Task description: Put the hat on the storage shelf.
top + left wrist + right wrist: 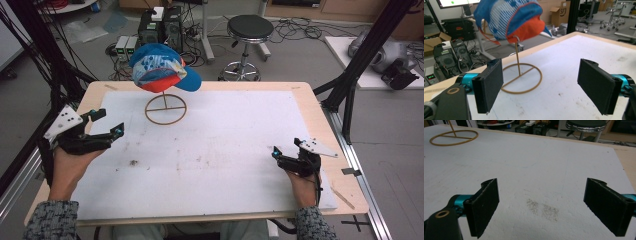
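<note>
both grippers, left gripper (pixel 108 122) and right gripper (pixel 285 151), hold jaws apart (empty) before a cap (pixel 164 68) on its stand (pixel 165 109).

Left hand-held gripper (pixel 109 122) & right hand-held gripper (pixel 285 150): black bodies w/ teal-blue fittings near the jaws, flat black rectangular pads (pixel 489 86), a brass-coloured ring on the lower-left housing in each gripper view. Each has a grey three-cornered plate (pixel 63 121) w/ dark dots. Sleeves (pixel 51 220): grey-black speckled knit.

A wooden tabletop (pixel 325 125) is covered by a stained white sheet (pixel 225 160), on which a ring-based stand (pixel 165 109) is set at upper left.
</note>
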`<state>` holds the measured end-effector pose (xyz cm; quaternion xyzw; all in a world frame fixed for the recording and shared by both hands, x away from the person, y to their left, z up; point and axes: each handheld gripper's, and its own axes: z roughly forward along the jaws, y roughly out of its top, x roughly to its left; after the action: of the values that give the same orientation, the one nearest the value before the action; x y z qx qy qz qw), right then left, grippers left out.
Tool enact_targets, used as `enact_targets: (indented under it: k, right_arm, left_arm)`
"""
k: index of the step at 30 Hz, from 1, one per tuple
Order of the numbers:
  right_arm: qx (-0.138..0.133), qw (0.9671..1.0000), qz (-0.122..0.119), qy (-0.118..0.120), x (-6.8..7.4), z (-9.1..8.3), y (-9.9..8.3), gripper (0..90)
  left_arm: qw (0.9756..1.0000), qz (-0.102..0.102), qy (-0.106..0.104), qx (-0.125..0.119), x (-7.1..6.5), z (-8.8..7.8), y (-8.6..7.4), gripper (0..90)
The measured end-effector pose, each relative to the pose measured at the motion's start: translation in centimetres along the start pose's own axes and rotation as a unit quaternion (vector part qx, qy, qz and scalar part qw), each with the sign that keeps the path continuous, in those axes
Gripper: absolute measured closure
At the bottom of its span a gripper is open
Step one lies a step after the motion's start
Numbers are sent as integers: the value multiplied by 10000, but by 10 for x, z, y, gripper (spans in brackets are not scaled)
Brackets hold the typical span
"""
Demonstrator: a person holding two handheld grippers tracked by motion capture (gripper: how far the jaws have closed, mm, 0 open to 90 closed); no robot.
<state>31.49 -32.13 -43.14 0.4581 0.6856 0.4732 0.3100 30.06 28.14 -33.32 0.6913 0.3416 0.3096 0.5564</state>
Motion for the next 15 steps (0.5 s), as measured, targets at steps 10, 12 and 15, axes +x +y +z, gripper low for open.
enact_targets:
  k: [10, 12, 15]
  right_arm:
    - [36, 10000, 18, 6, 1, 0, 0, 121]
    - [27, 10000, 13, -1, 1, 0, 0, 121]
    - [41, 10000, 37, -6, 1, 0, 0, 121]
  left_arm:
    - [9999, 0, 59, 89, -19, -7, -34, 210]
    - [9999, -27, 80, 78, -20, -8, -40, 209]
    - [9998, -109, 108, 135, -21, -9, -51, 208]
